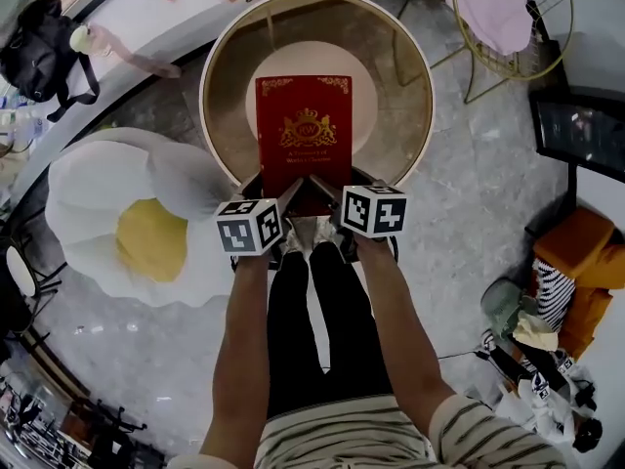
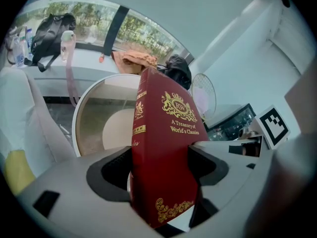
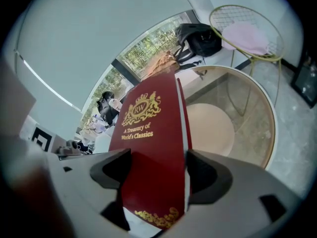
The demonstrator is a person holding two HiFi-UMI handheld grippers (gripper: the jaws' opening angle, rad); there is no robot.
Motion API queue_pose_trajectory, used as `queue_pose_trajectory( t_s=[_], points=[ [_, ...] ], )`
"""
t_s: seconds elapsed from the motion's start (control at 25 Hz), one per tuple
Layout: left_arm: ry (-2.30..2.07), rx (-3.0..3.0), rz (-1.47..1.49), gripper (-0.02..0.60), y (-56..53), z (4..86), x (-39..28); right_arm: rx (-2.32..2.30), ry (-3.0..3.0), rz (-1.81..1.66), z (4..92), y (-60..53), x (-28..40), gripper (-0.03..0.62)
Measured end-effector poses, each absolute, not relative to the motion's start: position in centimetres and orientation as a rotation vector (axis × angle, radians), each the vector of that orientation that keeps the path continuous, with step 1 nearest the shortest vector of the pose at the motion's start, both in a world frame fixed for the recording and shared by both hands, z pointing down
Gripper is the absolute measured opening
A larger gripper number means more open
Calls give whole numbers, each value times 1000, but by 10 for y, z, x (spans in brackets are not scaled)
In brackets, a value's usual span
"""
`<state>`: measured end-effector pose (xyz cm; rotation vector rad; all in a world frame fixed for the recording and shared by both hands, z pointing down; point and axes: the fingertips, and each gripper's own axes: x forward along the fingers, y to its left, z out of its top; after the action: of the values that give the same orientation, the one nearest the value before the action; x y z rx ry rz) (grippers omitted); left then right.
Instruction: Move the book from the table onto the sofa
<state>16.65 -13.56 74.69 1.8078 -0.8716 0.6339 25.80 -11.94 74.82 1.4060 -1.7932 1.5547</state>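
Left gripper (image 1: 279, 199) and right gripper (image 1: 332, 195) both clamp the book's (image 1: 304, 130) 6 o'clock edge. The book reaches toward 12 over the table (image 1: 220, 59). Egg cushion (image 1: 127, 213) at 8 o'clock, chair (image 1: 508, 29) at 1.

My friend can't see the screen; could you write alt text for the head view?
Seen from above, the left gripper and right gripper clamp the near edge of a red book, a round table beneath it. A white egg-shaped seat lies at left.
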Motion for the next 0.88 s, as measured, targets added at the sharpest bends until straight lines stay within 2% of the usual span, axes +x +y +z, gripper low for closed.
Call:
queue_pose_trajectory(
  t_s=[0.88],
  points=[
    [-1051, 1920, 499, 360, -124, 503, 149, 1424, -1994, 1368, 505, -117, 241, 365]
  ],
)
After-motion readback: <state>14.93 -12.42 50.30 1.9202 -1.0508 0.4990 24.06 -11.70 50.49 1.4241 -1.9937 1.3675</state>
